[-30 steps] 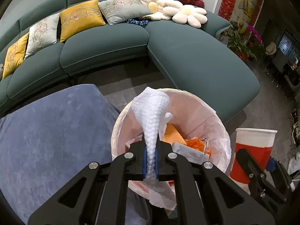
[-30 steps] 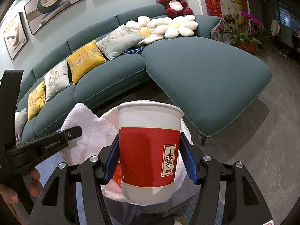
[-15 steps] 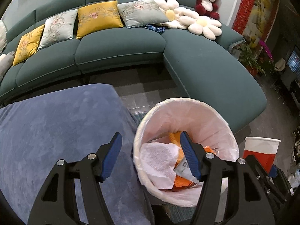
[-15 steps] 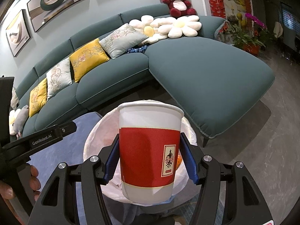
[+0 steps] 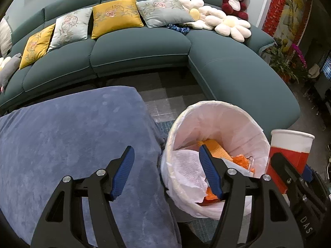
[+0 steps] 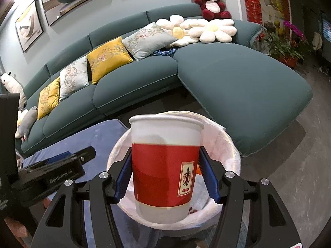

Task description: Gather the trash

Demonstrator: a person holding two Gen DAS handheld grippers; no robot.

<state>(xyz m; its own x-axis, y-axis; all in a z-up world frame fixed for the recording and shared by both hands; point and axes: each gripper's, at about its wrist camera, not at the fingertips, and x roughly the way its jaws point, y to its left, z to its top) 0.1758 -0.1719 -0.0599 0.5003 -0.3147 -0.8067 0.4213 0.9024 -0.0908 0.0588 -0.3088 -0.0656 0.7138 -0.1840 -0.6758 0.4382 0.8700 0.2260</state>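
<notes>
A round trash bin lined with a white bag stands on the floor beside a blue-covered table. Inside lie a white paper towel and orange wrappers. My left gripper is open and empty, over the table's right edge and the bin's near-left rim. My right gripper is shut on a red and white paper cup, held upright over the bin. The cup also shows in the left wrist view, to the right of the bin.
A curved dark green sofa with yellow and grey cushions runs behind the table and bin. Its chaise reaches close to the bin's far right. Potted plants stand at the far right. The left gripper's body is left of the cup.
My left gripper opened and let the white paper towel fall into the bin, then drew back to the left over the table edge. The right gripper kept hold of the cup over the bin.
</notes>
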